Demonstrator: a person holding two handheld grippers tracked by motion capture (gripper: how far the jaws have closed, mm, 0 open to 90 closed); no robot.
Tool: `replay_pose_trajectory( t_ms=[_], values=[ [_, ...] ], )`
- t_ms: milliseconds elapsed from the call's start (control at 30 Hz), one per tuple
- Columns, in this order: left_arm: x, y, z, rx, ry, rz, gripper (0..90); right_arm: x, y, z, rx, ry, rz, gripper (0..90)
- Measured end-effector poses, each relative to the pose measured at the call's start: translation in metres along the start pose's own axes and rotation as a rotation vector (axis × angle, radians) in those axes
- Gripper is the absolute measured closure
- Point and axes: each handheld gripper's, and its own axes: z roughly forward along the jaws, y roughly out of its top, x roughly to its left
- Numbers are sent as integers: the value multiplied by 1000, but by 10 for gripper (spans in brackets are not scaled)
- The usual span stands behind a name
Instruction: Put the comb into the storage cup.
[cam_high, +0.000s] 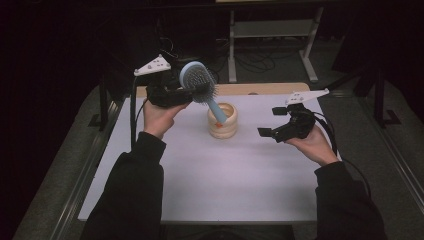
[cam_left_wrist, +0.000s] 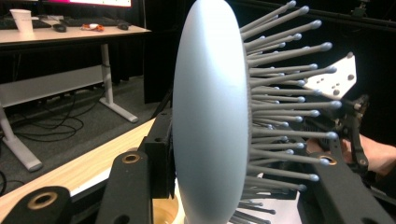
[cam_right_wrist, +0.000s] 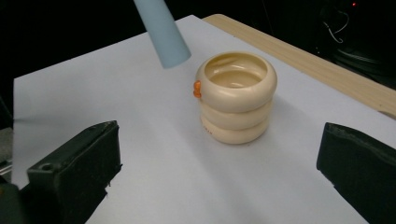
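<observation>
A light blue hairbrush with grey bristles hangs above the table, its handle slanting down to the rim of a cream ringed cup. My left gripper is shut on the brush head, which stands edge-on between the jaws in the left gripper view, hairbrush bristles pointing right. My right gripper is open and holds nothing, to the right of the cup. In the right gripper view the cup stands upright ahead of the jaws, an orange mark on its side. The brush handle tip hovers just left of it.
The white table top has a wooden strip along its far edge. Beyond it stand a desk frame and floor cables. A far desk with a paper cup appears in the left gripper view.
</observation>
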Motion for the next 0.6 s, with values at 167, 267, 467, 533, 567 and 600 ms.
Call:
replay_pose_trajectory(
  t_ms=[167, 267, 467, 533, 567, 600],
  values=[
    [1, 6, 2, 0, -4, 1, 529, -2, -13, -4, -5, 1, 18, 0],
    [2, 10, 3, 4, 5, 6, 529, -3, -20, -9, -18, 3, 36, 0],
    [8, 17, 7, 9, 21, 5, 529, -3, -38, -23, -37, -10, 58, 0],
    [9, 20, 8, 13, 26, 8, 530, -3, -40, -25, -39, -13, 59, 0],
    [9, 21, 9, 14, 26, 11, 529, -3, -43, -26, -41, -14, 61, 0],
    [11, 23, 12, 10, 24, 10, 529, -3, -48, -28, -45, -23, 68, 0]
  ],
)
